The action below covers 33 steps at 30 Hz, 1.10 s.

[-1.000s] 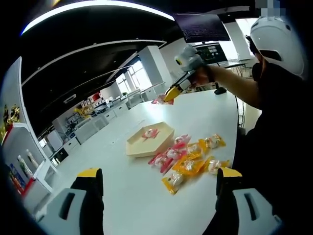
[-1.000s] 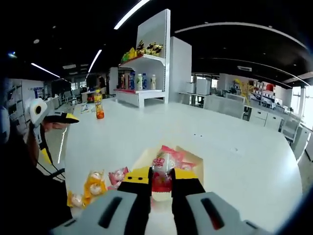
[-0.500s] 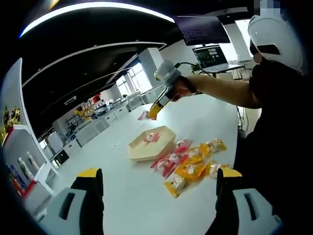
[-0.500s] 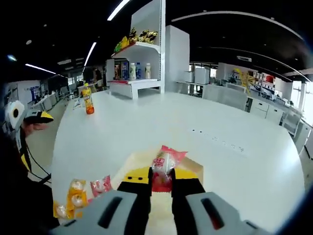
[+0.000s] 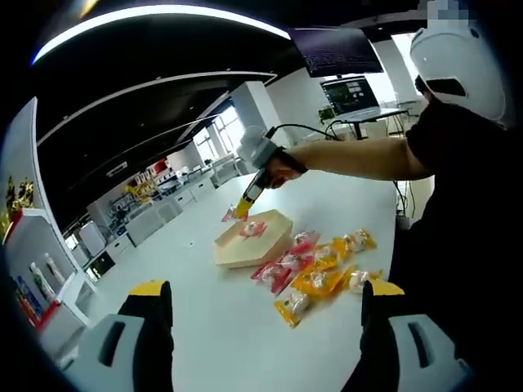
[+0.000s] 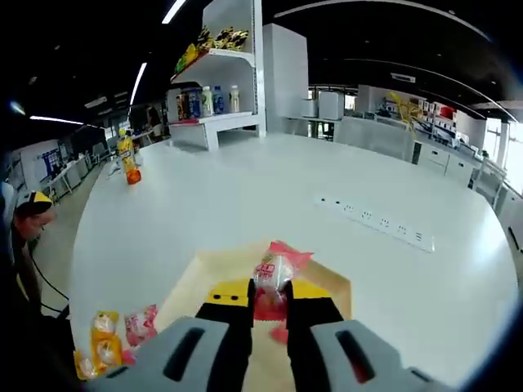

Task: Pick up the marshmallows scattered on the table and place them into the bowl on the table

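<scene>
While my left gripper [image 5: 265, 306] hangs with jaws spread, I see packets [image 5: 315, 269] strewn beside the bowl [image 5: 253, 239] on the table [image 5: 221, 343]. Through the right gripper view, my right gripper [image 6: 270, 304] pinches a marshmallow packet [image 6: 276, 273] upright, long axis pointing away, above the bowl.

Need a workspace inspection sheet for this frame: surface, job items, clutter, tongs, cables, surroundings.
Surface: white table, bare between items.
Job's things: shallow beige bowl with one packet inside; loose marshmallow packets, red and yellow, beside it on the table.
Clutter: orange drink bottle near the far edge; recessed socket strip in the tabletop.
Tongs: right tongs shut on a red marshmallow packet above the bowl; left tongs open, holding nothing.
Cables: a dark cable runs from the right tongs' body.
Surroundings: white shelving unit with bottles, laptop on a desk.
</scene>
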Each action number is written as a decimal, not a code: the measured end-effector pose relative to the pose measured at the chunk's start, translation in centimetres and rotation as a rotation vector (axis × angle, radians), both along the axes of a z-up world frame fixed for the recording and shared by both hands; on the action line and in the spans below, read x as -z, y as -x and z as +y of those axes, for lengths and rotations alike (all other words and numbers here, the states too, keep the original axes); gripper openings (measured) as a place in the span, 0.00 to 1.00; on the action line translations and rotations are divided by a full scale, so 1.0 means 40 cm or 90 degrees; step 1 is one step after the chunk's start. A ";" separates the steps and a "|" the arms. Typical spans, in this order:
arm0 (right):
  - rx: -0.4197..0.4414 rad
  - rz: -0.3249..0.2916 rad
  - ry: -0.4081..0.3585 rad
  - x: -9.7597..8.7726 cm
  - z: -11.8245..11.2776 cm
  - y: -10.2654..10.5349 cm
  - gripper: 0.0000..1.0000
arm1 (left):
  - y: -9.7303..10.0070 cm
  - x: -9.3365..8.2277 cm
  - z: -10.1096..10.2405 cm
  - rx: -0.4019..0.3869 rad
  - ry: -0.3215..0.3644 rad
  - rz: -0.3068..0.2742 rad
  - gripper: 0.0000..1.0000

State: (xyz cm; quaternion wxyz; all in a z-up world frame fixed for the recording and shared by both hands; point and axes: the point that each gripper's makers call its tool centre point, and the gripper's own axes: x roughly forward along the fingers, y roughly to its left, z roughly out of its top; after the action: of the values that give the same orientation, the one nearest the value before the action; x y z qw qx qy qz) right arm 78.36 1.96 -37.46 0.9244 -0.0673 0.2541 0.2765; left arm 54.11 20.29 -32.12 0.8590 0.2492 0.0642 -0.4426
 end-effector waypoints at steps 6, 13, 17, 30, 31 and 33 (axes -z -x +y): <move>0.010 0.020 0.005 0.044 0.024 -0.029 0.12 | 0.000 0.011 0.004 0.002 -0.004 0.001 0.95; 0.028 0.045 -0.007 0.093 0.047 -0.040 0.12 | -0.004 0.014 0.011 0.000 0.000 -0.003 0.94; 0.035 0.053 0.003 0.121 0.045 -0.037 0.12 | -0.003 0.021 0.015 -0.002 -0.004 -0.002 0.94; 0.052 0.047 -0.012 0.136 0.036 -0.045 0.13 | -0.007 0.028 0.012 -0.004 0.001 0.001 0.93; 0.053 0.043 -0.011 0.137 0.035 -0.047 0.13 | -0.009 0.030 0.012 -0.006 -0.001 0.001 0.93; 0.055 0.037 -0.013 0.139 0.033 -0.050 0.13 | -0.011 0.031 0.013 -0.008 -0.002 0.002 0.93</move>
State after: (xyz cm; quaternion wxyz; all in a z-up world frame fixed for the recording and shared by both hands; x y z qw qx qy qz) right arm 80.35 3.30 -43.01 0.9281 -0.0389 0.2810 0.2409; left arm 54.53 20.82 -33.36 0.8613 0.2492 0.0680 -0.4375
